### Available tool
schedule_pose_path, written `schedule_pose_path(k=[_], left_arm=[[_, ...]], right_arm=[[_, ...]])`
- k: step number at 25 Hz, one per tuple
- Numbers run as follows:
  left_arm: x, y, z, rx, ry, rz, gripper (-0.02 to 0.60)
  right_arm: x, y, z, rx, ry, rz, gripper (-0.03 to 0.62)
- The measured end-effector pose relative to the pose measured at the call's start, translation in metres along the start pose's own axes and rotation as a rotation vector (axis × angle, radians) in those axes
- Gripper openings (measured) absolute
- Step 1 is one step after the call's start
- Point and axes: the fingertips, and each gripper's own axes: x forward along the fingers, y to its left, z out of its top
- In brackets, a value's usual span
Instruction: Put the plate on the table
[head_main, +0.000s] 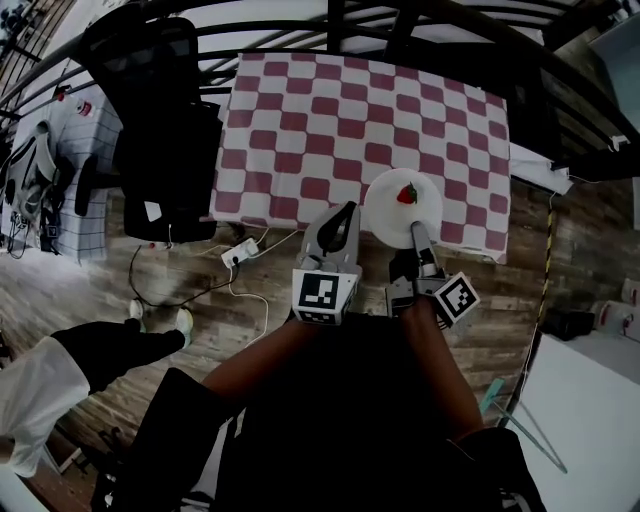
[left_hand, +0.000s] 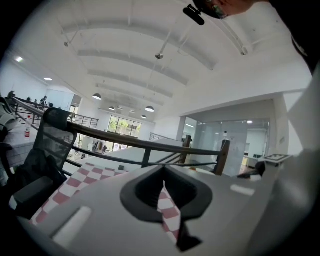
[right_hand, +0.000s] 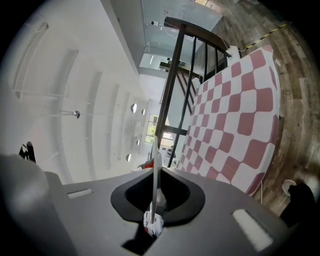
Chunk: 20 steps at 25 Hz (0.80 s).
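Observation:
A white plate (head_main: 400, 208) carrying a small red piece of food (head_main: 407, 194) hangs over the near right edge of the table (head_main: 300, 120), which has a red and white checkered cloth. My right gripper (head_main: 419, 236) is shut on the plate's near rim. In the right gripper view the plate (right_hand: 156, 160) shows edge-on between the jaws of the right gripper (right_hand: 154, 202). My left gripper (head_main: 345, 222) is just left of the plate, near the table's front edge, shut and holding nothing. In the left gripper view only a thin slit of cloth shows through the left gripper (left_hand: 166, 202).
A black office chair (head_main: 160, 120) stands at the table's left end. A dark railing (head_main: 420, 25) runs behind the table. A white power strip (head_main: 240, 255) and cables lie on the wooden floor. Another person's shoes (head_main: 160, 318) are at the left.

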Motion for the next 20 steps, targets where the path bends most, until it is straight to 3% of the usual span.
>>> schedule_pose_path(k=[5,13,20], left_arm=[[0.024,0.014,0.014,-0.022,-0.027,-0.071,0.009],[0.038,0.038,0.005,-0.015,0.007,-0.025,0.011],[0.061,0.049,0.010,-0.029,-0.042,-0.029,0.009]], right_arm=[[0.029,0.009,-0.003,-0.005,0.008,0.027,0.015],[0.058,0.002,0.002,-0.014,0.040,0.028,0.017],[0.101,-0.002,0.012,-0.008,0.086,0.118,0.015]])
